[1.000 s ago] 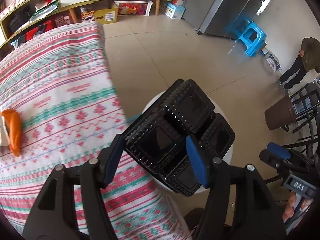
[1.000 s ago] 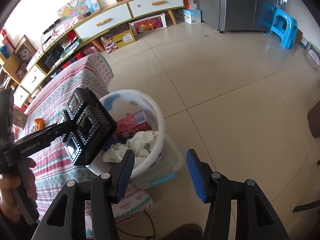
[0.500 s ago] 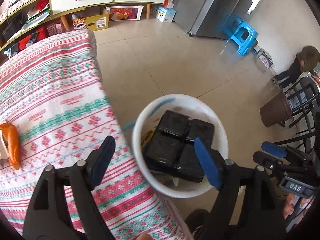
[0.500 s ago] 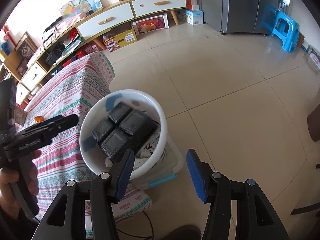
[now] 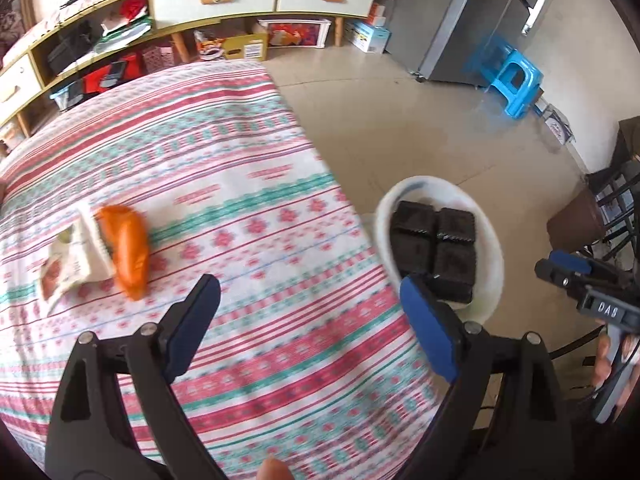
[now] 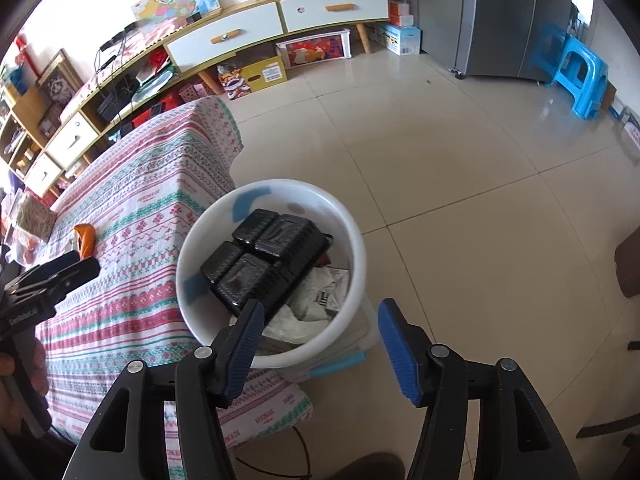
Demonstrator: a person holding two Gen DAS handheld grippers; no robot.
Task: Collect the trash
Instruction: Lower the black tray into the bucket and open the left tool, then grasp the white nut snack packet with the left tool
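Observation:
A black plastic food tray (image 6: 266,258) lies in the white trash bucket (image 6: 352,232) on top of crumpled paper; it also shows in the left wrist view (image 5: 434,250) inside the bucket (image 5: 490,240). My left gripper (image 5: 310,320) is open and empty above the patterned tablecloth (image 5: 248,184). An orange wrapper (image 5: 126,250) and a white snack packet (image 5: 68,258) lie on the cloth to its left. My right gripper (image 6: 320,338) is open and empty, just in front of the bucket.
The bucket stands on the floor beside the table's edge. A blue stool (image 6: 576,76), a fridge (image 6: 508,16) and a low cabinet (image 6: 280,20) stand far back. A dark chair (image 5: 616,216) is at the right.
My left gripper opened and dropped the black tray into the bucket, then swung left over the table. The right gripper barely moved.

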